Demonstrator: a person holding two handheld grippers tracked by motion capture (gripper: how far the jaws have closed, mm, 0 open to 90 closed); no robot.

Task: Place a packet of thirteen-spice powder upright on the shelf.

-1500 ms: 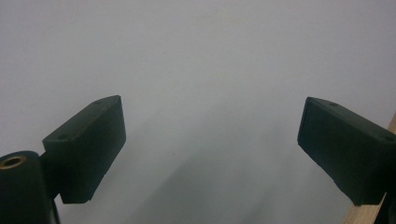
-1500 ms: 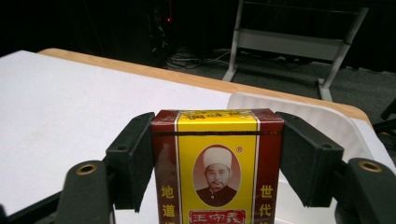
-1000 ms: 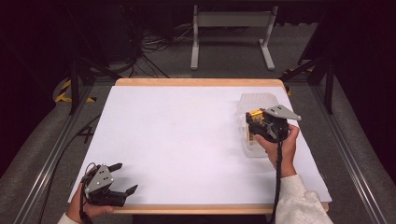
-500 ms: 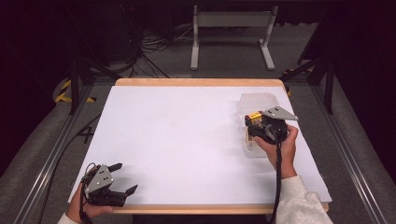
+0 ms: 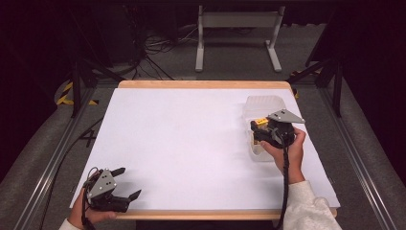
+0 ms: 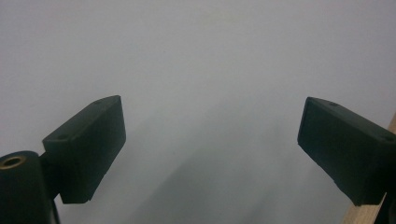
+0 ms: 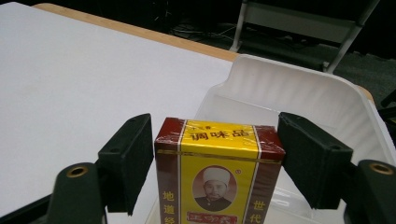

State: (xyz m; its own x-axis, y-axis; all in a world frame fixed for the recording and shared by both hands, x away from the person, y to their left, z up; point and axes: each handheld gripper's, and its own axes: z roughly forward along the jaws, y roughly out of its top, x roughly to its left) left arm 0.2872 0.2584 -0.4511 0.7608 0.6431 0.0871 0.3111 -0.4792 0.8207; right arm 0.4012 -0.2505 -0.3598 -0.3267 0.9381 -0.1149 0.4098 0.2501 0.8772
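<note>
My right tongs (image 7: 215, 163) flank a red-and-yellow seasoning box (image 7: 218, 170) — jaws at its sides, contact unclear; just beyond sits a clear plastic tub (image 7: 299, 88); my left tongs (image 6: 210, 149) gape wide over the bare white tabletop (image 5: 191, 139).

Lab, dark room, floor cables (image 5: 158, 45) (metal framing (image 5: 48, 158))
</note>
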